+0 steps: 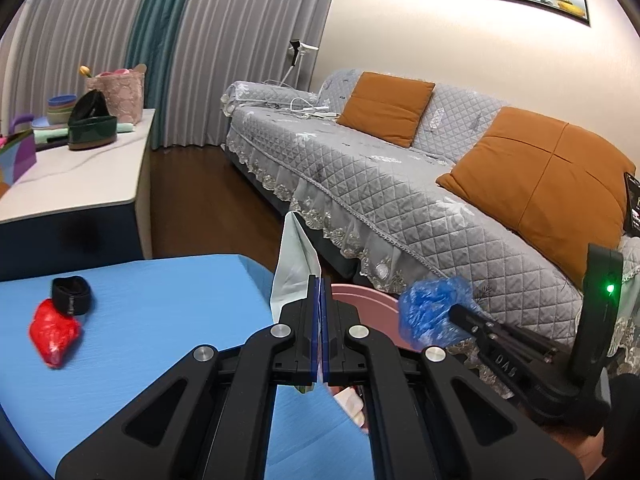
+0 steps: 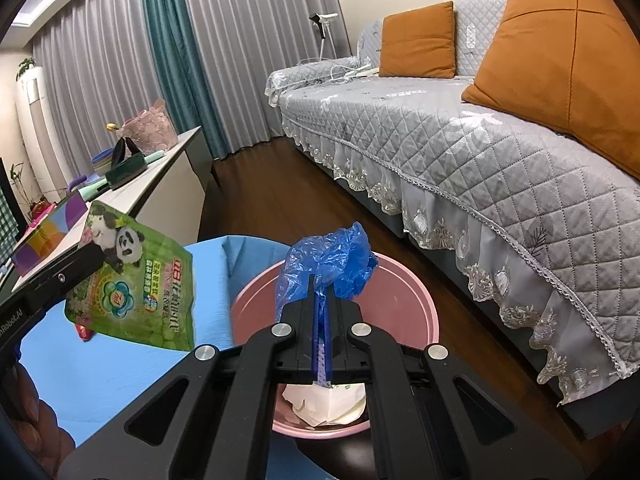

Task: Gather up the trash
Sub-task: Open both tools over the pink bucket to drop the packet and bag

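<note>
Fingers on the right gripper are clamped tight on a crumpled blue plastic bag, and it's hanging right over the pink basin down on the dark floor! White crumpled paper already sits in the bottom of that basin. Over on the left gripper, both pads are pressed together too, pinching a green pouch with a panda printed on it, held up above the edge of the blue table; from the left wrist view only the pouch's pale back side shows. Back on the table, a red wrapper lies near the left edge, touching a black band just behind it. Beyond the basin runs the grey quilted sofa with orange cushions, well apart from both grippers
</note>
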`<state>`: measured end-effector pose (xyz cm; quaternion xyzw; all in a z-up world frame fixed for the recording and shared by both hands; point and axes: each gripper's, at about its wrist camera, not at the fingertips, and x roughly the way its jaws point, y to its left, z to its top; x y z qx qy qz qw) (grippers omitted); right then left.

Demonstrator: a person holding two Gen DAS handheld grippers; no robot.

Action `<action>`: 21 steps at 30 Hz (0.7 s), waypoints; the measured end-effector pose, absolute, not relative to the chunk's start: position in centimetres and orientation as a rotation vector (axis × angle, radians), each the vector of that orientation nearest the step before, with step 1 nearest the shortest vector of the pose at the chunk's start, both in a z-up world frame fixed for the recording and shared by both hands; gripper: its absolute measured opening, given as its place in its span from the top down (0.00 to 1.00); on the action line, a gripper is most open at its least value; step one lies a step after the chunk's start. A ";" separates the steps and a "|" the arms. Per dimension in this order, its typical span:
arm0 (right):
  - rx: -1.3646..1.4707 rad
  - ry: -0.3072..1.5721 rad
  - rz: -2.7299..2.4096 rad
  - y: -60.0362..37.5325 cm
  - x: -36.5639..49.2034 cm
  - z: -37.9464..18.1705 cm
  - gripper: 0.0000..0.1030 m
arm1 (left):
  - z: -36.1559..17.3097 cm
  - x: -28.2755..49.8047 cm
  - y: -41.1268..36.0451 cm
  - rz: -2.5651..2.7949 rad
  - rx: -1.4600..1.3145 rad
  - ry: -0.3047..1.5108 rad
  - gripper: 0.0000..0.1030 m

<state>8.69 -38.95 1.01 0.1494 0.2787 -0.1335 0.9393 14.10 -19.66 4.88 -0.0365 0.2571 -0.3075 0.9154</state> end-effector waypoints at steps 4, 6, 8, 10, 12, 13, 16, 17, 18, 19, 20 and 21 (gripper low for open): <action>0.309 0.580 -0.277 -39.2 9.4 0.5 0.98 | 4.3 14.7 -20.9 -0.657 -0.092 0.532 0.99; 0.312 0.585 -0.278 -39.3 9.7 0.3 0.98 | 4.1 14.9 -21.5 -0.670 -0.095 0.538 0.99; 0.310 0.594 -0.281 -39.4 10.0 0.1 0.97 | 3.7 15.2 -22.3 -0.688 -0.092 0.555 0.99; 0.302 0.616 -0.301 -39.4 10.3 -0.2 0.92 | 3.4 15.5 -22.8 -0.702 -0.089 0.581 0.96; 0.312 0.636 -0.331 -39.8 10.5 -0.5 0.73 | 3.1 15.6 -22.9 -0.708 -0.087 0.598 0.88; 0.331 0.640 -0.347 -40.2 10.4 -0.6 0.58 | 3.0 15.6 -22.8 -0.704 -0.089 0.598 0.85; 0.362 0.643 -0.357 -40.7 10.1 -0.7 0.54 | 3.1 15.6 -22.0 -0.694 -0.110 0.602 0.85; 0.361 0.641 -0.356 -40.6 10.1 -0.6 0.54 | 3.2 15.7 -21.7 -0.689 -0.120 0.605 0.85; 0.357 0.638 -0.355 -40.4 10.0 -0.5 0.54 | 3.3 15.7 -21.3 -0.682 -0.132 0.610 0.85; 0.353 0.632 -0.349 -40.1 9.9 -0.2 0.54 | 3.3 15.7 -21.0 -0.678 -0.139 0.612 0.85; 0.350 0.629 -0.344 -39.9 9.8 -0.1 0.54 | 3.4 15.5 -20.5 -0.670 -0.143 0.614 0.85; 0.347 0.625 -0.339 -39.6 9.7 0.1 0.54 | 3.4 15.5 -20.4 -0.664 -0.142 0.615 0.85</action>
